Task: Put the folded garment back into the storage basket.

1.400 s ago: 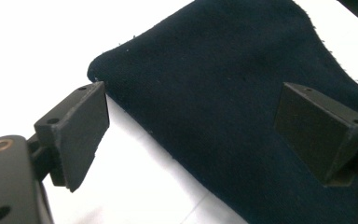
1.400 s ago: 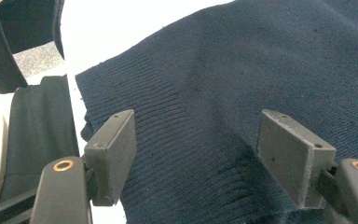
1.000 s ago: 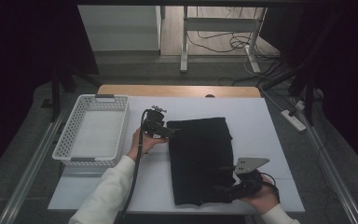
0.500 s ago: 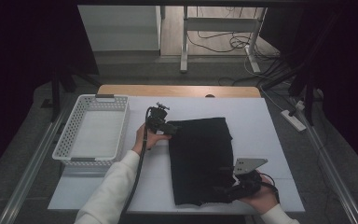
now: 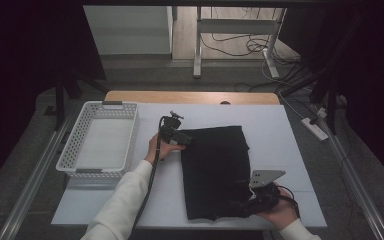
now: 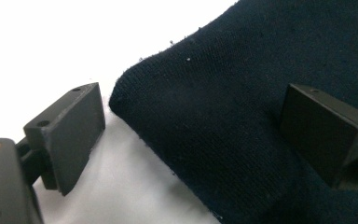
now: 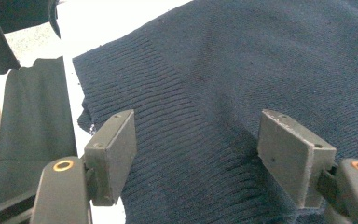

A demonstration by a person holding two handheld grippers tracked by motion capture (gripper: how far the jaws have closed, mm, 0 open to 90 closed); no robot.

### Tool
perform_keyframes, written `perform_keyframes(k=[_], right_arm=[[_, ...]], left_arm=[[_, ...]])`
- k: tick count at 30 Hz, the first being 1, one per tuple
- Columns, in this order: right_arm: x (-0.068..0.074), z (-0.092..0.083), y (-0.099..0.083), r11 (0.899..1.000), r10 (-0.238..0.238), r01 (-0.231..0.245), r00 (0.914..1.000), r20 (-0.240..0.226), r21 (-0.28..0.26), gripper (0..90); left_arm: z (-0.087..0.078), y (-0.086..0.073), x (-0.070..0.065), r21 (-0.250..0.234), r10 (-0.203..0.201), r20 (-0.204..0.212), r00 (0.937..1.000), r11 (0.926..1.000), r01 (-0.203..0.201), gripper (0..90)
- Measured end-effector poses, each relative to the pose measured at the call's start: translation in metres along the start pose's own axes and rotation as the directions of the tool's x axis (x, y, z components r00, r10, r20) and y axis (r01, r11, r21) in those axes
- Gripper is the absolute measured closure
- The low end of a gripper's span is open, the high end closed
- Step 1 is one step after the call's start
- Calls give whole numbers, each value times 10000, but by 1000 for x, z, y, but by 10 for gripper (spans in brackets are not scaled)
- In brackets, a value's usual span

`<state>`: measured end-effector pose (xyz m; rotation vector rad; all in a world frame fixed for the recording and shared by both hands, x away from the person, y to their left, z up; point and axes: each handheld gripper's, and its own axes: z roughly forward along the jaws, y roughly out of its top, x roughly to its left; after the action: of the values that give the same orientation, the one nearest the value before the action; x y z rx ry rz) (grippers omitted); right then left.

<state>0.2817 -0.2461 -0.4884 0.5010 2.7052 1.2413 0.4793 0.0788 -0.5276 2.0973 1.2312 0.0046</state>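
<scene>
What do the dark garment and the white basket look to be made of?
Dark garment: knitted fabric, probably cotton or wool blend; matte navy-black, with ribbed rows along its hem and a fine weave elsewhere. White basket: likely moulded plastic, smooth, with a regular lattice of holes in its walls.

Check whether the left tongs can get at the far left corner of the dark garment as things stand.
Probably yes. The left tongs stand open with the dark garment's corner between the jaws, one jaw over bare white table, nothing blocking.
</scene>
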Motion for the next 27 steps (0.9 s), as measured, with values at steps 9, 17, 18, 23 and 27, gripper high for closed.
perform_keyframes(k=[9,17,18,23,27], right_arm=[[1,1,1,10000,-38,38,10000,-11,26,283],[3,1,2,9999,-113,113,9999,-85,35,283],[4,0,3,9999,-157,158,9998,-78,55,283],[7,-1,5,9989,-401,405,9990,-205,219,284],[9,-2,6,9963,-460,476,9987,-230,713,284]], left_arm=[[3,1,-8,-26,608,249,9978,9981,-608,262],[7,1,-18,-18,1026,742,9919,9947,-1028,646],[6,1,-20,-15,1126,741,9909,9936,-1128,675],[1,2,-23,-127,1394,638,9882,9902,-1388,711],[-7,4,-28,-388,1625,668,9845,9863,-1601,721]])
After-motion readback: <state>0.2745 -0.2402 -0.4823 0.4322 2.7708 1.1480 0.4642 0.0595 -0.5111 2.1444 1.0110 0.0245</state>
